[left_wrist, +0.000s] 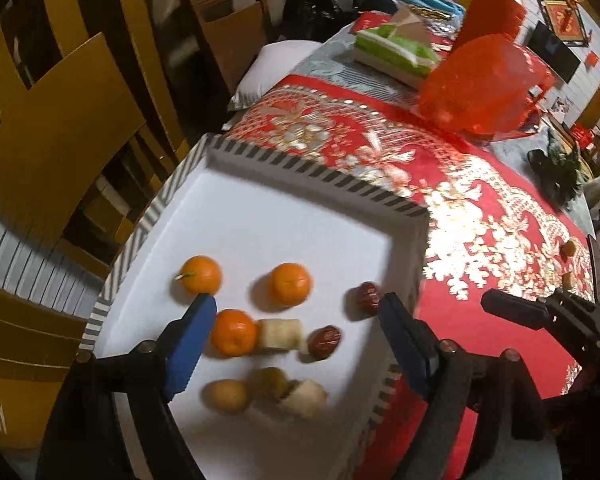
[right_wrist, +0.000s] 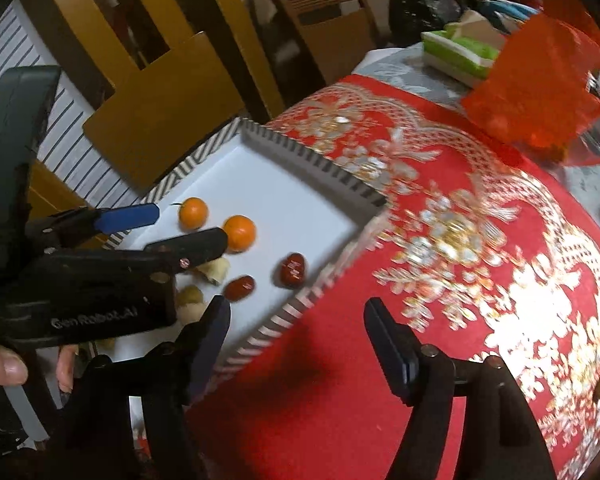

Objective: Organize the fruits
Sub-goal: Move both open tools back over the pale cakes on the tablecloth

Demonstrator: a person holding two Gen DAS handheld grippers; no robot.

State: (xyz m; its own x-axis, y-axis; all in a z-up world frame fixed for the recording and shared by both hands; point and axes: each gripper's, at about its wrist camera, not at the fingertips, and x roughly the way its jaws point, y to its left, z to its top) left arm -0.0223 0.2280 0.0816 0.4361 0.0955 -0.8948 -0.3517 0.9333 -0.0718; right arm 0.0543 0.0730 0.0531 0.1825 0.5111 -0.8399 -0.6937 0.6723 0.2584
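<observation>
Both the left gripper (left_wrist: 296, 334) and right gripper (right_wrist: 296, 344) gape wide and hold nothing; tangerines (left_wrist: 290, 283) and, seemingly, dates (left_wrist: 325, 342) lie inside the striped tray (left_wrist: 316, 176).

Matte white cardboard-looking tray with striped rim (left_wrist: 320, 178), smooth inside. Shiny red embroidered cloth with glittery gold thread (left_wrist: 452, 208) over the tabletop. Glossy wrinkled dark red dates (left_wrist: 325, 341), dimpled orange mandarins (left_wrist: 290, 283), crinkly translucent red plastic bag (left_wrist: 484, 84).

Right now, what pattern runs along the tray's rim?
Black-and-white stripes on the tray's rim, clearest in the left wrist view.
</observation>
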